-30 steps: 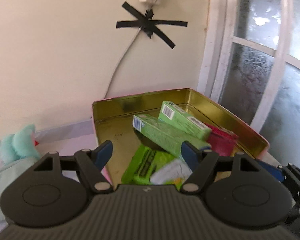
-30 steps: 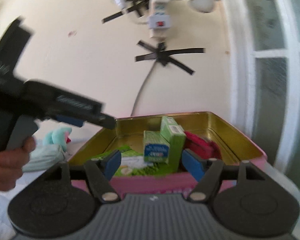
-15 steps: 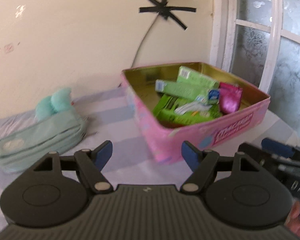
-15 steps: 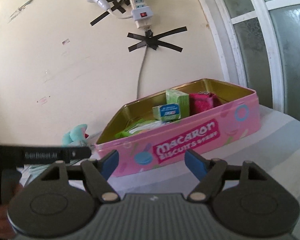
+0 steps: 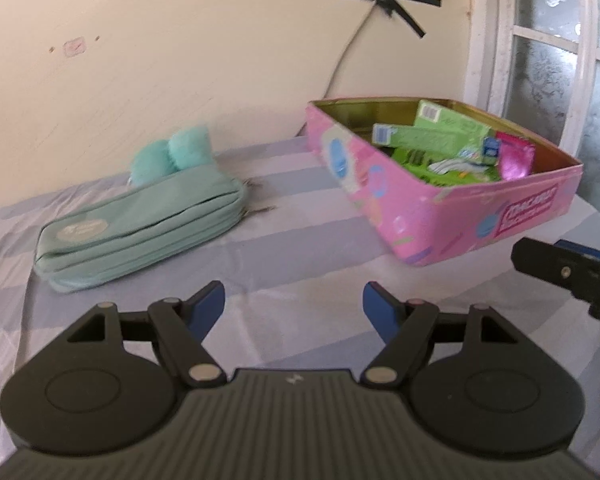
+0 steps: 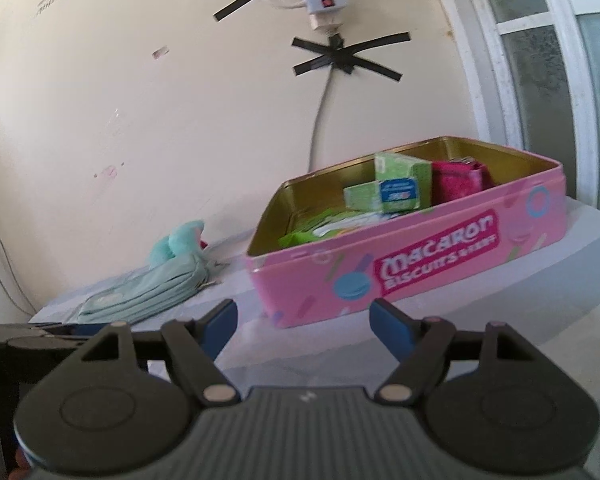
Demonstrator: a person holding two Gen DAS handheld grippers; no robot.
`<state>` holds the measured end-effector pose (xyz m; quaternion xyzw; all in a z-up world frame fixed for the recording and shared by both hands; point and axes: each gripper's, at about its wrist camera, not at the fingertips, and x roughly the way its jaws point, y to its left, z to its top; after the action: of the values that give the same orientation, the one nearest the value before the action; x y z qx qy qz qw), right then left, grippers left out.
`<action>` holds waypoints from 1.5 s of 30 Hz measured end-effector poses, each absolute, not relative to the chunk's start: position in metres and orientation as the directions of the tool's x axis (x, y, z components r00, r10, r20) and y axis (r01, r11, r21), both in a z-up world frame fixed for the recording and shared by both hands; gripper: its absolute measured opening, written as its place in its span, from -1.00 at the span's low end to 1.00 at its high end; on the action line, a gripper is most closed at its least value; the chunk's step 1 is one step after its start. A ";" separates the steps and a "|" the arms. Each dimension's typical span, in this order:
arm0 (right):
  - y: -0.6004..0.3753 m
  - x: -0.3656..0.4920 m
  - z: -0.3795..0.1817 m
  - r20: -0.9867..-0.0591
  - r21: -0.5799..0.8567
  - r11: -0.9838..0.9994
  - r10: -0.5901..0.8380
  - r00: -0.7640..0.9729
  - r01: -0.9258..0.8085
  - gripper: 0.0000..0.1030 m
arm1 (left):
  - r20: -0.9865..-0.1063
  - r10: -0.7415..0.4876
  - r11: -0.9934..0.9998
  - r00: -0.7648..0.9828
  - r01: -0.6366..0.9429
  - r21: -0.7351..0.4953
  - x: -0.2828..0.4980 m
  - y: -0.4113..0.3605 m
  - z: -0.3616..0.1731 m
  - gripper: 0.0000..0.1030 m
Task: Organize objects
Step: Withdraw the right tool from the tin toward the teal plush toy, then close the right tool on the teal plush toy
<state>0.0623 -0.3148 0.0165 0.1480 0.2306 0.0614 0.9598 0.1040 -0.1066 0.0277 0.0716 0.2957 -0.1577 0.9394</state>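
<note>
Hovering spread and empty, left gripper (image 5: 293,300) and right gripper (image 6: 304,319) face the tin (image 6: 440,256) at the bed's (image 5: 300,264) far right corner; a careless reach could shove it off.

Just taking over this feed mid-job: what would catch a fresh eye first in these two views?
The open pink macaron biscuit tin stands out first, on the striped cloth near the wall and window, holding green cardboard boxes and a magenta pouch. To its left lies a mint-green zipped pencil case with a fluffy pom-pom. Both the left gripper and the right gripper are open and hold nothing.
</note>
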 end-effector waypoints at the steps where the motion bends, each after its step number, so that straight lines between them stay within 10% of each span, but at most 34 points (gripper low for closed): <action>1: -0.312 0.063 0.016 -0.429 0.309 0.950 0.190 0.883 -0.054 0.46 | -0.581 -0.246 0.943 0.776 0.330 0.041 0.105 -0.103 0.025 0.51; 45: -0.113 0.247 0.030 -0.507 0.155 0.918 0.390 0.769 -0.364 0.55 | -0.600 -0.010 0.998 0.800 -0.030 -0.056 0.144 0.085 0.006 0.62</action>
<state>0.2469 -0.1129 0.0298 0.0236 0.2747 0.2005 0.9401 0.1441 0.0851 0.0057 -0.0314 0.3164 0.0054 0.9481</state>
